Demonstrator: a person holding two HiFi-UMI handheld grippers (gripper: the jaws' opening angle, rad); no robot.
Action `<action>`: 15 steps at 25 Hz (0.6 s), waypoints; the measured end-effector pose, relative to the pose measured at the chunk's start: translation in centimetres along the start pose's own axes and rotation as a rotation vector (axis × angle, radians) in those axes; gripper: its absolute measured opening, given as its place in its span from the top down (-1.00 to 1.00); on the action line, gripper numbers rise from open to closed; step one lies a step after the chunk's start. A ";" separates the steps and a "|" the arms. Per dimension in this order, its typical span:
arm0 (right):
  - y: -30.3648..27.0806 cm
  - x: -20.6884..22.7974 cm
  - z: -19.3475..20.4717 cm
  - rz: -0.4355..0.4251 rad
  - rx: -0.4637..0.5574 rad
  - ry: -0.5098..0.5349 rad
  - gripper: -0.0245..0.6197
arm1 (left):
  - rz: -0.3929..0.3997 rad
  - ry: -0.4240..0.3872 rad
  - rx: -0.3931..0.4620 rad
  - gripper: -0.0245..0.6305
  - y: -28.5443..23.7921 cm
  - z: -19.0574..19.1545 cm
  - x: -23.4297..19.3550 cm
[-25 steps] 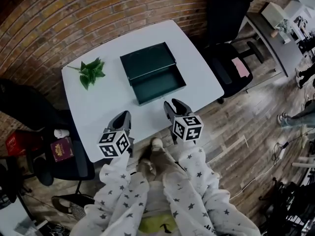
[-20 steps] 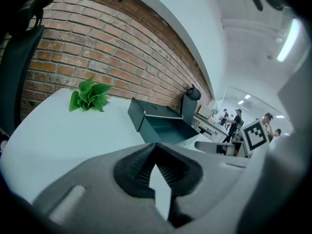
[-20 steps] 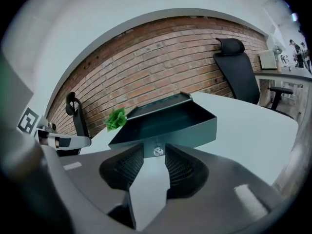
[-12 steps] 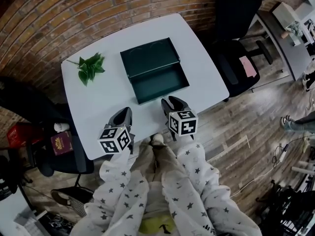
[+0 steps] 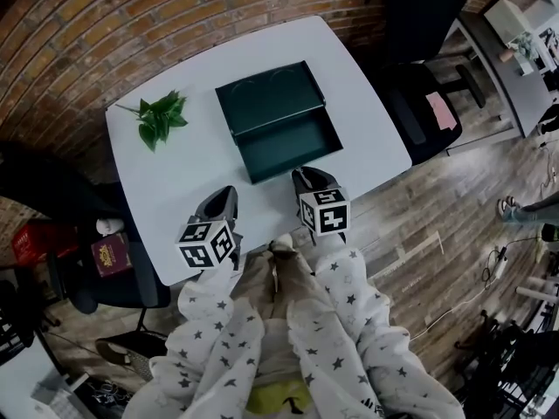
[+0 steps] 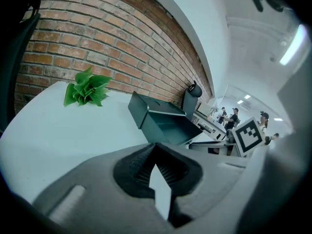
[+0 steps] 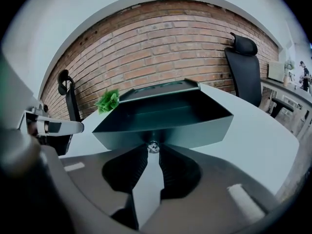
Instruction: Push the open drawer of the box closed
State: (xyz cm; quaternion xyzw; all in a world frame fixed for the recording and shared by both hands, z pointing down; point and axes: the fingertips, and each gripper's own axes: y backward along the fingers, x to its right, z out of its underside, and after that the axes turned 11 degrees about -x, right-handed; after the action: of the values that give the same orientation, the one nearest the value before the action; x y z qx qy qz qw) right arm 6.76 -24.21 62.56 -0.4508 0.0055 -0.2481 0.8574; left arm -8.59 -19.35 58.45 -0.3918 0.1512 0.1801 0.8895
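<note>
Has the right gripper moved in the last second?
Yes. The right gripper has moved forward toward the open drawer; its tips now almost reach the drawer's knob.

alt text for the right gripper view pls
The right claw, jaws together, points at the small knob on the front of an open dark green drawer on a white table. A plant and brick wall lie behind.

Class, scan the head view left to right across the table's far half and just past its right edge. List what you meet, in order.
Green leaf sprig → dark green box with its open drawer → black office chair.
</note>
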 end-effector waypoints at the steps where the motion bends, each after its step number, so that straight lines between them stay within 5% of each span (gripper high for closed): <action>1: 0.0 0.0 0.0 -0.002 -0.005 -0.009 0.65 | 0.002 0.001 0.000 0.92 0.0 0.0 -0.1; 15: -0.5 -0.3 -1.7 0.047 0.012 -0.048 0.66 | 0.064 -0.016 -0.008 0.92 -0.7 -1.4 -1.0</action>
State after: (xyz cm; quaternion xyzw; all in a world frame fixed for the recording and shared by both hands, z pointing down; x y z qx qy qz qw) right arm 5.88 -25.62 61.83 -0.4512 -0.0059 -0.2170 0.8656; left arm -9.34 -21.06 58.42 -0.3888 0.1560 0.2122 0.8829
